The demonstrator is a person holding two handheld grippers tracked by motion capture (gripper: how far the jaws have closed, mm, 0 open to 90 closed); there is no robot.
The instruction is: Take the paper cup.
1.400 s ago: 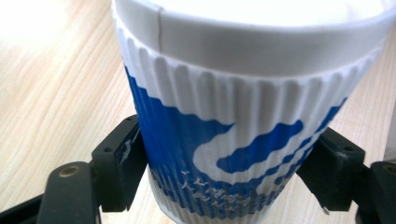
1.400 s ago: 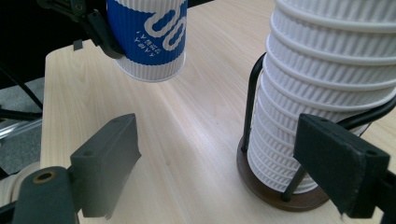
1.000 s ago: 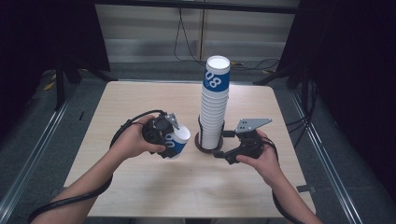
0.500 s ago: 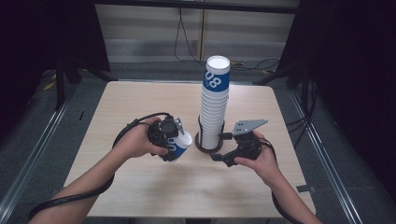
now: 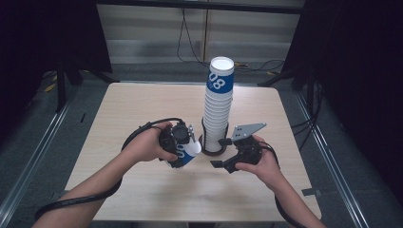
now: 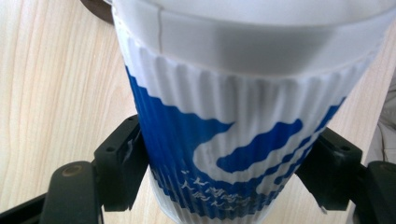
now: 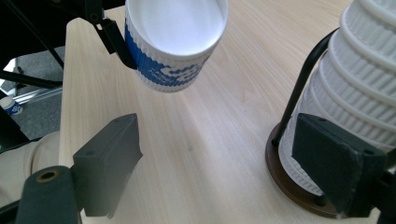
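Wood surface: pale wood-grain table [image 5: 142, 109], square-topped with rounded corners, its grain running lengthwise in both gripper views.
Table load: a tall stack of cups [image 5: 217, 107] stands upright near the middle, seated in a dark round holder [image 5: 212, 151] with a thin black upright rod beside the stack.
Stack markings: ribbed white sleeves, and the topmost cup carries a blue band with white numerals.
Single cup: a white and blue ribbed paper cup [image 5: 185, 151] sits just left of the holder, tilted, with its open mouth toward the stack; it is lifted off the table, as its underside shows clear of the wood in the right gripper view.
Left tool: the left tool [image 5: 178, 142] is clamped on the single cup, its black jaws pressing the ribbed wall from both sides in the left gripper view [image 6: 224, 172].
Right tool: the right tool [image 5: 225, 154] lies just right of the holder, its jaws spread wide with nothing between them but bare table; they have just been closing a little.
Floor: grey floor [image 5: 71, 137] surrounds the table, with metal rails along both sides.
Back of room: a light panelled wall [image 5: 152, 33] with black cables hanging down it.
Sides: dark curtains [image 5: 356, 71] and black stand legs.
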